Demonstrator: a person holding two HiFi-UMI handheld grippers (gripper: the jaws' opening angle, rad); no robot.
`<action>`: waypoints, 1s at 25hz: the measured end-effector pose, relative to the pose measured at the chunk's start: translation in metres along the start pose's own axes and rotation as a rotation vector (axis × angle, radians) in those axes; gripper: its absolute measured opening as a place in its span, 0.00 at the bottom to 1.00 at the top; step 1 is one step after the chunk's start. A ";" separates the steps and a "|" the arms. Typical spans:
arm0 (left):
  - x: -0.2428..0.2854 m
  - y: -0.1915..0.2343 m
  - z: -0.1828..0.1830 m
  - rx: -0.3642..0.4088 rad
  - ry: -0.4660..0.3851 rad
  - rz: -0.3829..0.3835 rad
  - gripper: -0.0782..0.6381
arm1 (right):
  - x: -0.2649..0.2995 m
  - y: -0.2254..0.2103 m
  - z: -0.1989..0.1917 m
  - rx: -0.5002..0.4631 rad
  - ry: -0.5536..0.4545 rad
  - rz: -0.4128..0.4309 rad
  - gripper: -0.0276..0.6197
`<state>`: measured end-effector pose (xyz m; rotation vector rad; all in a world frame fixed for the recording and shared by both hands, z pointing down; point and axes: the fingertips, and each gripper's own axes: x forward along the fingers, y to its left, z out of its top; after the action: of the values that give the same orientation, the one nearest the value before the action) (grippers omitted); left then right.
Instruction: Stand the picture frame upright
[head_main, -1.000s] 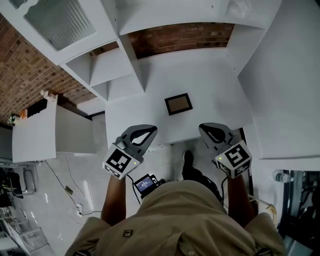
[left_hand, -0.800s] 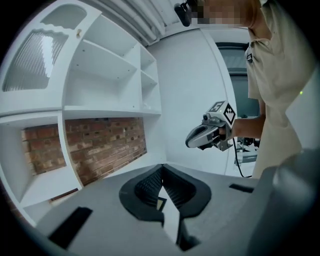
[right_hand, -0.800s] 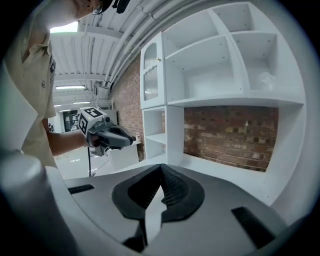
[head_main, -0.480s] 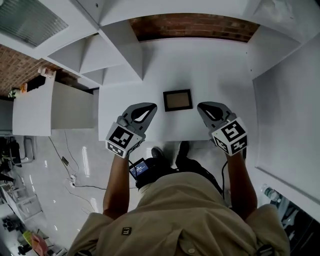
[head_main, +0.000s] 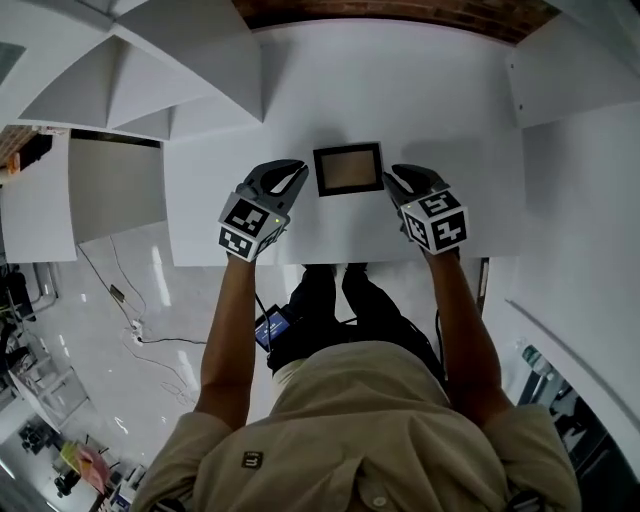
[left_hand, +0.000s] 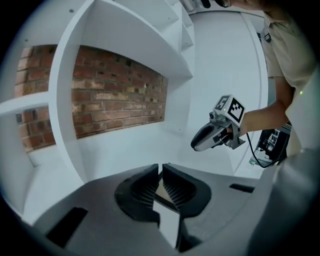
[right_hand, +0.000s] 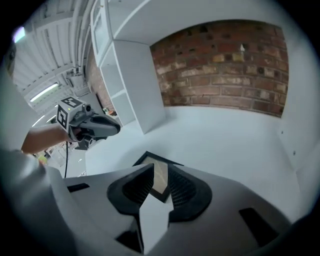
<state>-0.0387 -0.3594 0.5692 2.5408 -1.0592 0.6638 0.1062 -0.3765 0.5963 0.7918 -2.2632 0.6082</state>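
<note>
The picture frame (head_main: 348, 168), dark-rimmed with a tan face, lies flat on the white table (head_main: 450, 100). My left gripper (head_main: 297, 170) hovers just left of it, shut, with nothing held. My right gripper (head_main: 390, 176) hovers just right of it, its jaws opening. In the right gripper view the frame (right_hand: 161, 179) shows through the gap of the right gripper (right_hand: 161, 167), below the pads and not pressed by them. In the left gripper view the left gripper (left_hand: 160, 167) leaves a thin slit, and the right gripper (left_hand: 195, 146) hangs across from it.
White shelf compartments (head_main: 170, 80) stand at the table's left. A brick wall (head_main: 400, 10) backs the table and a white side panel (head_main: 570, 70) closes the right. The table's front edge (head_main: 340, 262) runs just behind both grippers.
Both grippers have moved forward from the table's front edge to either side of the frame. The head camera has tilted, so the frame sits higher in view.
</note>
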 end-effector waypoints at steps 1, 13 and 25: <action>0.009 0.005 -0.006 -0.004 0.005 -0.007 0.12 | 0.011 -0.006 -0.009 0.020 0.021 -0.013 0.17; 0.083 0.029 -0.050 0.025 0.072 -0.126 0.12 | 0.079 -0.029 -0.079 0.184 0.147 -0.089 0.22; 0.103 0.021 -0.057 0.020 0.093 -0.243 0.12 | 0.071 -0.030 -0.059 -0.005 0.102 -0.073 0.14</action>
<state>-0.0069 -0.4087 0.6734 2.5711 -0.7014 0.7191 0.1084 -0.3885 0.6923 0.8185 -2.1334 0.5948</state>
